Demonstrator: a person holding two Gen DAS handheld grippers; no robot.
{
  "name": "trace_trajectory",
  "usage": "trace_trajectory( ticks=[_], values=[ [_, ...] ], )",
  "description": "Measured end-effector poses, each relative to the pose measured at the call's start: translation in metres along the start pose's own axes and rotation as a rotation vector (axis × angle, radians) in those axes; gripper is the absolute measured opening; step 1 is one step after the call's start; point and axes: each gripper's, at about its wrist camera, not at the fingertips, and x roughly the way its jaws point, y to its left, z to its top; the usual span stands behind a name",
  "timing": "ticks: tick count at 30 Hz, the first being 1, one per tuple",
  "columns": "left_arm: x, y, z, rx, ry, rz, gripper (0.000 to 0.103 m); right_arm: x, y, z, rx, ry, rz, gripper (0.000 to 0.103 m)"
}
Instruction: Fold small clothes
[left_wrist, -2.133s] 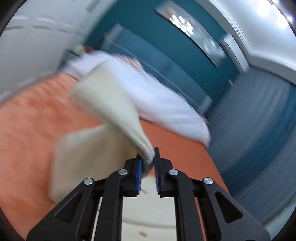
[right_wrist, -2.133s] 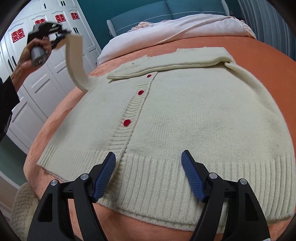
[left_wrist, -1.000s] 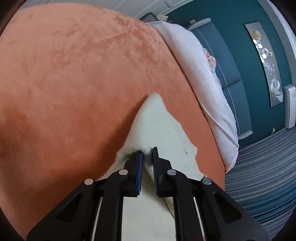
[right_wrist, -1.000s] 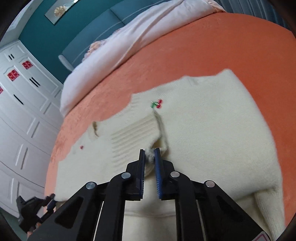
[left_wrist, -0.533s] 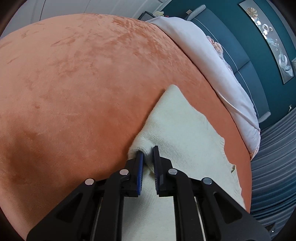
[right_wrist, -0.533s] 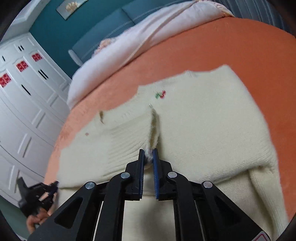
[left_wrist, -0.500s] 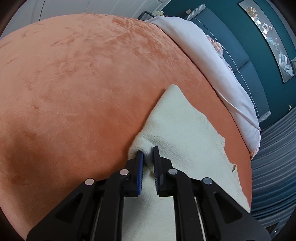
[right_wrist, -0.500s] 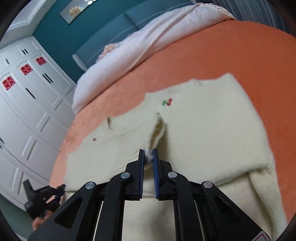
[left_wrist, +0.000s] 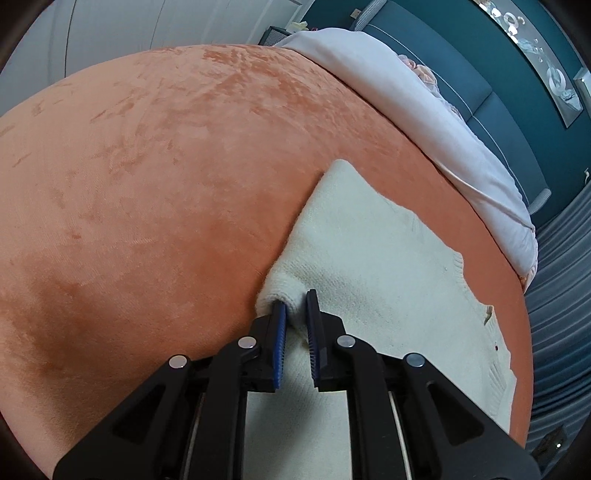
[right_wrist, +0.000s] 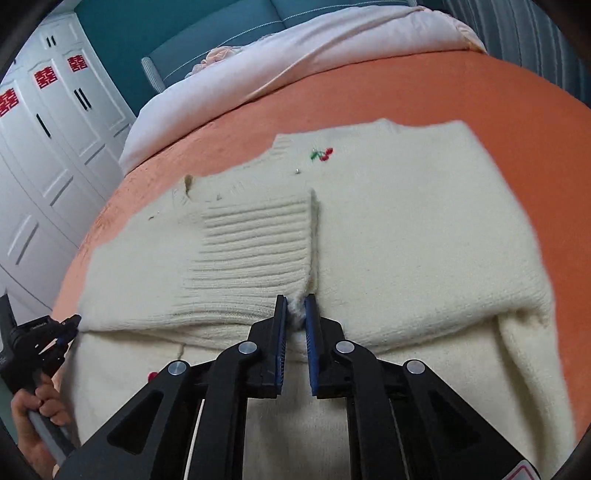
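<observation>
1. In the right wrist view the right gripper (right_wrist: 295, 308) points down at a slant toward the bed, its 2 blue-padded jaws nearly together and pinching a small tuft of the cream cardigan (right_wrist: 406, 236) at the lower corner of the ribbed hem (right_wrist: 255, 240).
2. In the left wrist view the left gripper (left_wrist: 294, 304) also slants down, jaws pressed on a rounded fold at the cardigan's left edge (left_wrist: 369, 266), where the knit meets the orange bedspread (left_wrist: 147, 166).
3. At the lower left of the right wrist view a person's hand (right_wrist: 35, 424) grips the grey handle of the left gripper, whose black body reaches to the cardigan's edge.
4. The cardigan lies flat on the bedspread, its bottom part folded up so the ribbed hem lies on top of the body.
5. Just beyond the hem sits a small cherry embroidery (right_wrist: 322, 154) near the neckline.
6. Farther back lie a pale pink duvet (right_wrist: 295, 62), a teal headboard (right_wrist: 207, 33) and white wardrobe doors (right_wrist: 48, 147).
</observation>
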Motion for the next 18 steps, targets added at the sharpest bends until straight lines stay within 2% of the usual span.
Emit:
trace_trajectory(
  ticks=[1, 4, 6, 8, 10, 12, 14, 15, 17, 18],
  values=[
    [-0.005, 0.0, 0.001, 0.003, 0.014, -0.002, 0.014, -0.007, 0.0, 0.006, 0.018, 0.0, 0.004, 0.01],
    [-0.036, 0.011, -0.007, -0.01, 0.023, 0.01, 0.044, -0.044, 0.002, 0.013, 0.059, -0.033, 0.002, 0.018],
    [-0.061, 0.027, -0.02, 0.004, 0.038, -0.009, 0.05, -0.085, -0.006, 0.003, 0.041, -0.073, -0.007, 0.023],
    [-0.087, 0.05, -0.04, 0.019, 0.074, -0.014, 0.06, -0.125, -0.018, -0.017, 0.025, -0.089, -0.057, 0.049],
    [-0.114, 0.079, -0.066, -0.003, 0.116, -0.015, 0.067, -0.161, -0.039, -0.05, 0.029, -0.068, -0.073, 0.058],
    [-0.136, 0.107, -0.095, -0.047, 0.164, -0.041, 0.069, -0.189, -0.063, -0.091, 0.055, -0.009, -0.096, 0.058],
    [-0.161, 0.122, -0.121, -0.051, 0.16, -0.1, 0.07, -0.209, -0.086, -0.13, 0.096, 0.064, -0.095, 0.058],
    [-0.17, 0.124, -0.13, -0.041, 0.158, -0.097, 0.072, -0.216, -0.093, -0.151, 0.121, 0.101, -0.087, 0.058],
    [-0.179, 0.123, -0.146, -0.043, 0.174, -0.121, 0.083, -0.224, -0.104, -0.183, 0.152, 0.15, -0.066, 0.058],
    [-0.179, 0.122, -0.151, -0.051, 0.182, -0.13, 0.085, -0.227, -0.106, -0.196, 0.167, 0.168, -0.057, 0.058]
  ],
)
